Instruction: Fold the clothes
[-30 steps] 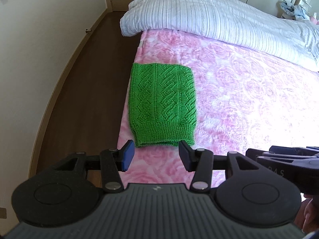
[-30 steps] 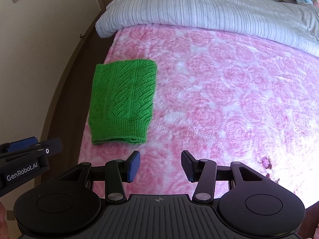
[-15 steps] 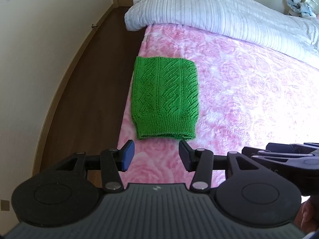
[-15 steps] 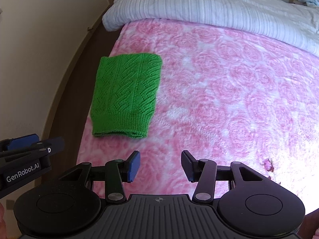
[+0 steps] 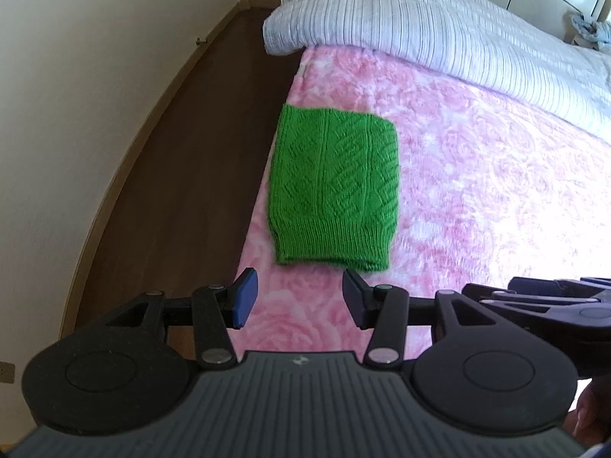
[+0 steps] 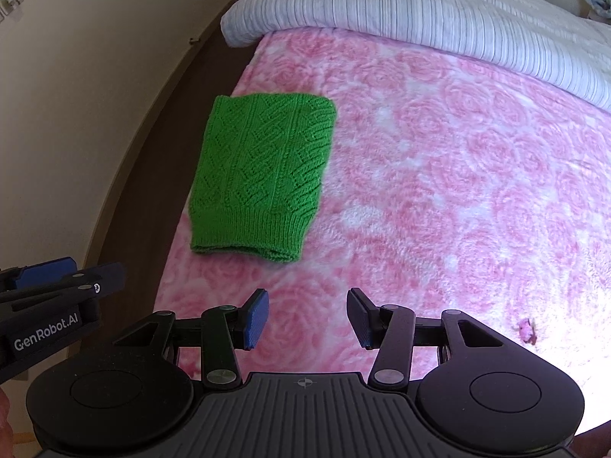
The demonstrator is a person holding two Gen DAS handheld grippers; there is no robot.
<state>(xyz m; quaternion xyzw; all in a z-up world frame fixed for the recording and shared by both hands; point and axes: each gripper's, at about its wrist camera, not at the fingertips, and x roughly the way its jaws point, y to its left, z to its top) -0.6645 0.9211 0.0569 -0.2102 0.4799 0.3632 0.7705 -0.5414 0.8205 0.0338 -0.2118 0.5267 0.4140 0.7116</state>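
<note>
Indoors, pink rose blanket, striped duvet, folded green knit, both claws agape, empty

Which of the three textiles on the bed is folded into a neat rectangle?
The green knitted garment, near the bed's left edge. It lies folded flat on the pink rose blanket, which is spread out, while the striped white duvet is bunched at the far end.
</note>
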